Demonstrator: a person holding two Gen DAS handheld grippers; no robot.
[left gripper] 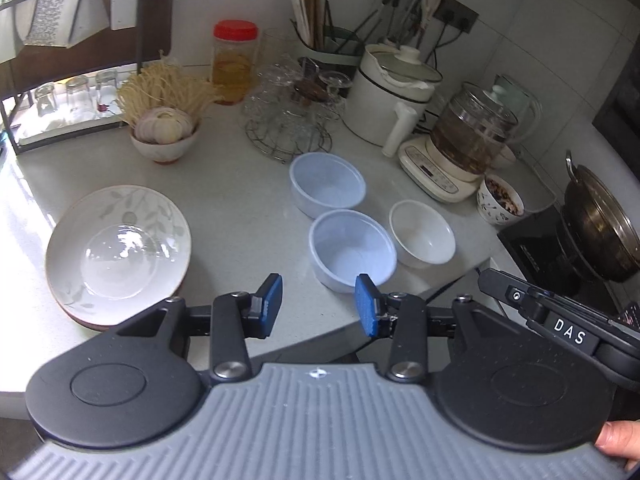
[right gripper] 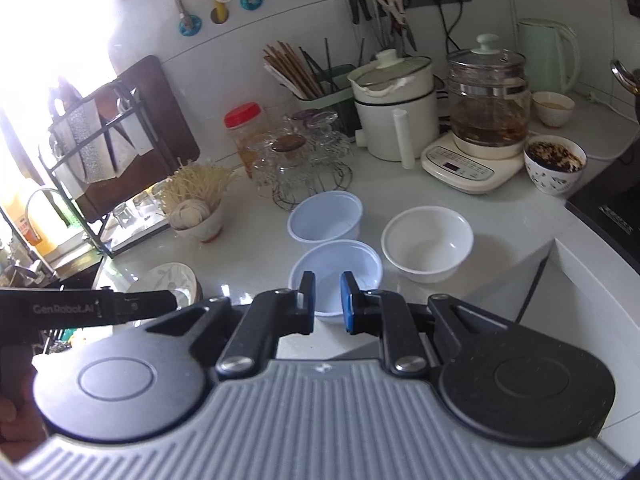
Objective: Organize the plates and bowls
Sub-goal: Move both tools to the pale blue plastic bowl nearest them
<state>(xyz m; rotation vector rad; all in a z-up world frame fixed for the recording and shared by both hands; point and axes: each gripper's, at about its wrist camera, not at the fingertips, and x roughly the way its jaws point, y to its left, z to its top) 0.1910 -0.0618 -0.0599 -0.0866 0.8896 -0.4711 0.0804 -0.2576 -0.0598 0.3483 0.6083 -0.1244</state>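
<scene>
Right wrist view: open, empty right hand-held gripper (right gripper: pixel 327 300) just above near blue bowl (right gripper: pixel 360 258).

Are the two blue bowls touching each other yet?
Cannot tell. In the left wrist view the far blue bowl and near blue bowl meet rim to wall, with no visible gap or plain contact.

Counts on the counter:
- Pale blue bowls: two, near one (left gripper: pixel 352 250) and far one (left gripper: pixel 327 184).
- Plain white bowl (left gripper: pixel 423 233): one.
- Leaf-patterned plate (left gripper: pixel 118 246): one on top; a brown rim shows beneath, count below uncertain.
- Patterned cup with dark contents (left gripper: pixel 500 200): one.
- Bowl holding garlic (left gripper: pixel 164 142): one.
- Red-lidded jar (left gripper: pixel 234 62): one.
</scene>
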